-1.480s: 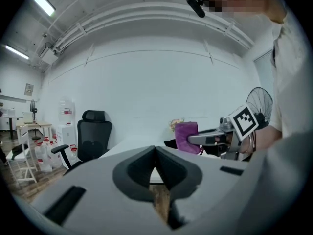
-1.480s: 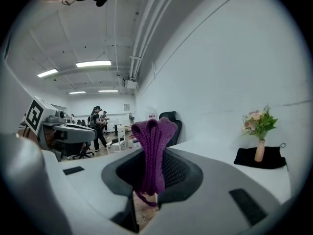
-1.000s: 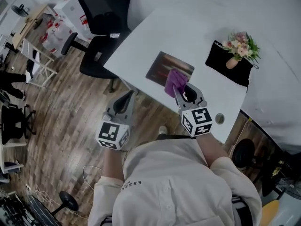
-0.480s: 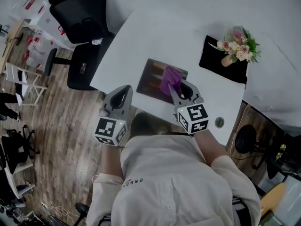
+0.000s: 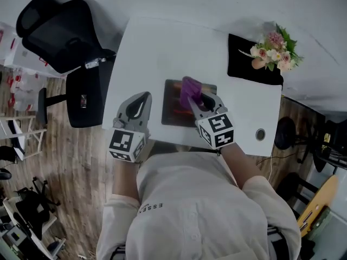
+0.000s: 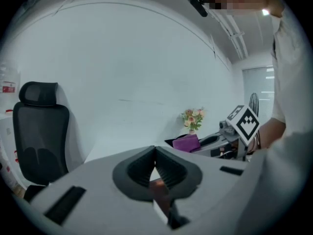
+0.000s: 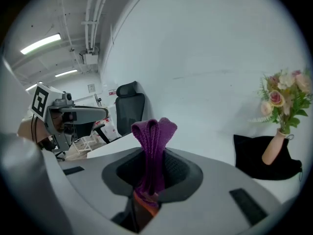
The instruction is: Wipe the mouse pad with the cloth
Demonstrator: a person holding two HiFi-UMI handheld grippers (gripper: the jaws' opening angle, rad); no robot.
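"Head view: what's changed?"
"The right claw (image 5: 191, 98), clamped on the purple cloth (image 5: 190, 85), has gone from the mouse pad's (image 5: 173, 110) near corner to its far edge."
"Wiping, then?"
"Probably mid-stroke, though I can't confirm contact. The left claw (image 5: 142, 96), jaws together and empty, hangs beside the pad, above the table (image 5: 157, 47)."

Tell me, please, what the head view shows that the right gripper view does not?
Only the head view shows the whole mouse pad and the person's white shirt. Only the right gripper view shows the ceiling lights and, close up, the right hand-held gripper with its jaws shut on the folded purple cloth. Both show that cloth, the left hand-held gripper, the flowers, the office chair and the white table.
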